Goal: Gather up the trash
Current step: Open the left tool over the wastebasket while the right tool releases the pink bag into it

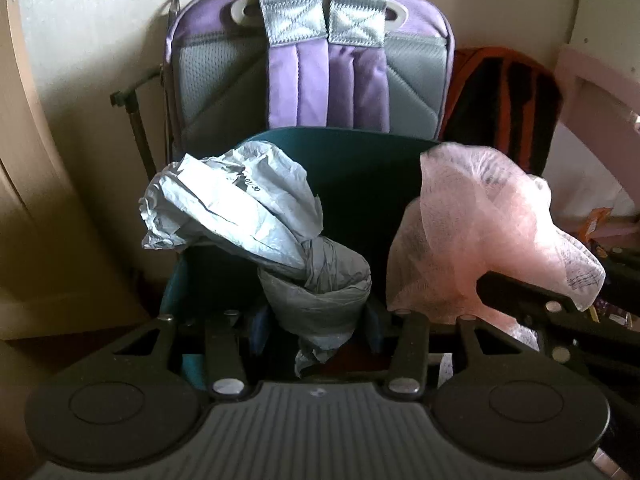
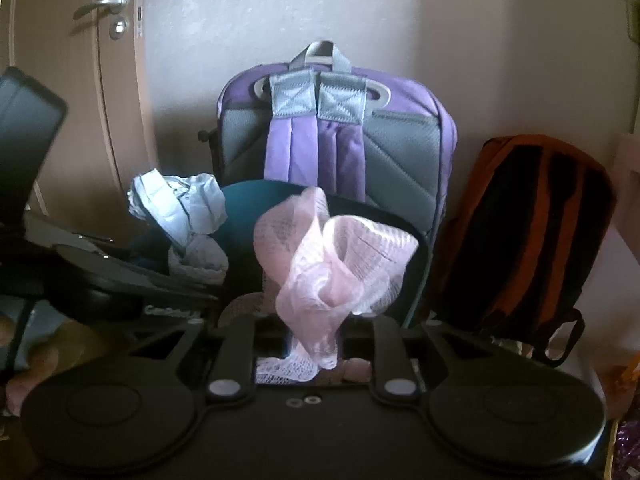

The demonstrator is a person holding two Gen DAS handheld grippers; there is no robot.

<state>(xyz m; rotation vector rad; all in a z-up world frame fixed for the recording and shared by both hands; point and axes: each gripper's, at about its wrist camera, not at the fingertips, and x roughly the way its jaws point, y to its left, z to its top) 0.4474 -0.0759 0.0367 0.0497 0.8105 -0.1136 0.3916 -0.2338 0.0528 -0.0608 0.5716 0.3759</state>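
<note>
A crumpled grey plastic bag (image 1: 240, 208) sticks forward out of my left gripper (image 1: 316, 320), which is shut on its twisted neck. It hangs over the open dark teal bin (image 1: 352, 144). A pink foam net wrapper (image 2: 324, 264) stands up between the fingers of my right gripper (image 2: 316, 332), which looks shut on it; the net hides the fingertips. The net also hovers over the teal bin (image 2: 244, 204), to the right of the grey bag (image 2: 180, 208). In the left wrist view the pink net (image 1: 480, 232) drapes over a black finger of the right gripper (image 1: 520, 296).
A purple and grey backpack (image 2: 332, 132) leans on the wall right behind the bin. An orange and black backpack (image 2: 532, 232) stands to its right. A door with a metal handle (image 2: 104, 4) is at the left. Pink furniture (image 1: 592, 80) sits at the far right.
</note>
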